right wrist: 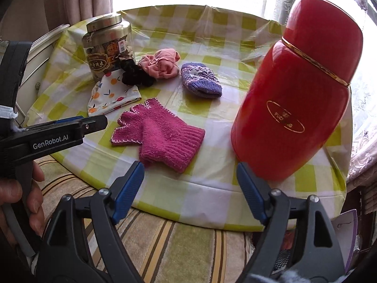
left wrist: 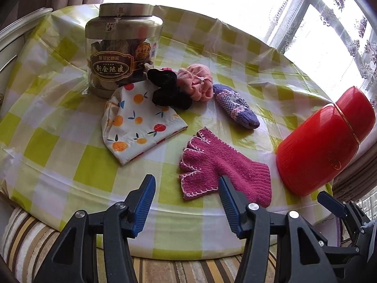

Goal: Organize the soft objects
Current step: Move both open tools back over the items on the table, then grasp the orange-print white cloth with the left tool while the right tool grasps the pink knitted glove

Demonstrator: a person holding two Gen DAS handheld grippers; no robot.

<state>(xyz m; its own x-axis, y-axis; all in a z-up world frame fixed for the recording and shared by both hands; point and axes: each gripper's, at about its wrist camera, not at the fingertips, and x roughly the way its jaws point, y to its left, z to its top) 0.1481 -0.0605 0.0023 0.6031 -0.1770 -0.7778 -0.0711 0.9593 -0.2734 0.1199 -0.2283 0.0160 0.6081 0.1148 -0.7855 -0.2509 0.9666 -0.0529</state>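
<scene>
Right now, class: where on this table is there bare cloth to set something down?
Bare: the far tablecloth behind the jar, and the near-left edge beside the fruit-print cap. Crowded: the middle, from cap to pink glove and red flask.

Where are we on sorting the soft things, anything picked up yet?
Nothing looks done: the fruit-print cloth, black scrunchie, pink scrunchie, purple knit piece and magenta glove lie loose on the checked table. Nothing is in hand; the left tool and right tool are open and empty at the near edge. All five remain, the glove nearest.
</scene>
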